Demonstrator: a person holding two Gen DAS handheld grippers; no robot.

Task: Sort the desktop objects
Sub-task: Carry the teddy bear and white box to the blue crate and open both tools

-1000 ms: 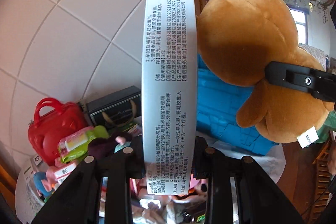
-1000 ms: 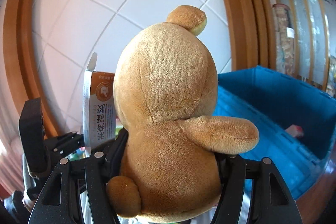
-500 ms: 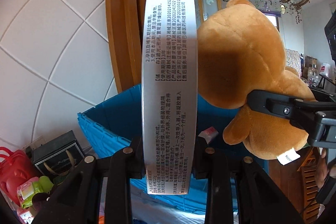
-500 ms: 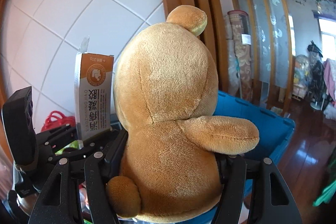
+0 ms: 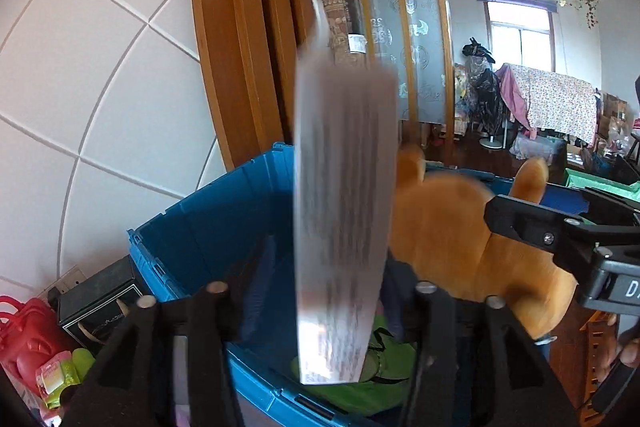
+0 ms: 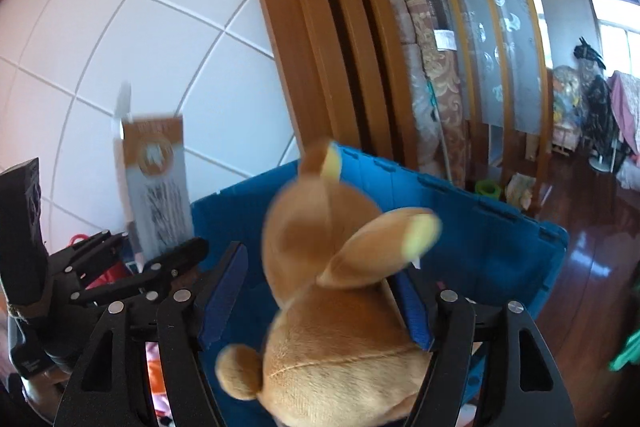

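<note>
Item 1: silver medicine carton, printed side outward, blurred, upright between the left gripper fingers; fingers spread wider than the carton, gap visible on both sides, grip apparently released. Positioned over the near rim of the blue storage crate, presumably for dropping in.

Item 2: brown plush bear, blurred, tipped head-forward over the crate interior. Right gripper fingers parted, blue pads clear of the plush at the left side; contact at the right pad uncertain. Judged as a release into the crate.

Item 3: green soft item lying on the crate bottom.

Item 4: remaining unsorted goods at the left edge of the left wrist view: red toy case, black box.

Risk noted: carton may catch on the crate rim when falling.
</note>
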